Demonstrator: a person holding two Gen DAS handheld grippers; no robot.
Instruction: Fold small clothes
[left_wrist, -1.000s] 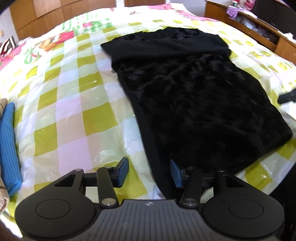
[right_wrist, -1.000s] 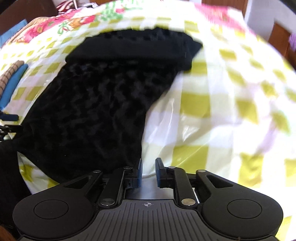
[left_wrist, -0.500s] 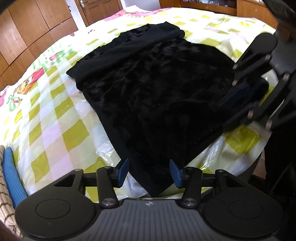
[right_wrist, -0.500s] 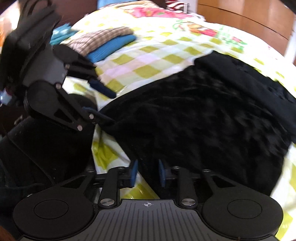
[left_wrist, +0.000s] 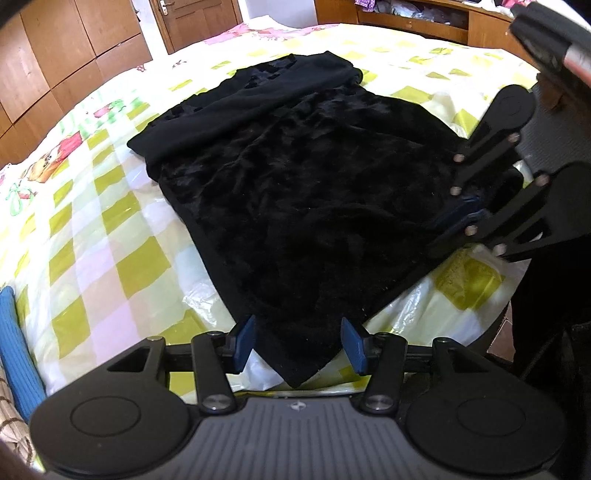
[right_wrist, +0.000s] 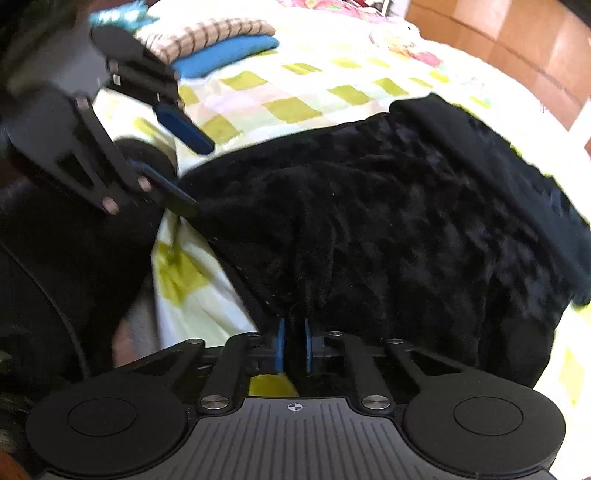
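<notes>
— Where is the garment?

— The black fleecy garment (left_wrist: 314, 206) lies spread flat on the bed's yellow-checked cover (left_wrist: 110, 236), with a smoother dark band along its far end. One near corner points toward the left gripper (left_wrist: 298, 341), the other near corner sits at the bed's edge under the right gripper (right_wrist: 293, 345).

— And the tongs?

— The left gripper's blue pads stand apart, the garment's corner lying between them — neither pad presses on the cloth. The right gripper's jaws have just been closing, and now they are pinched together on a fold of the garment's edge; the fabric bunches up into ridges right at the pads.

— Anything else on the bed?

— A folded blue knit (right_wrist: 225, 55) under a folded brown-striped piece (right_wrist: 207, 35), stacked well apart from the black garment, beyond the left gripper in the right wrist view. Wooden wardrobe panels (left_wrist: 66, 55) stand behind the bed.
</notes>
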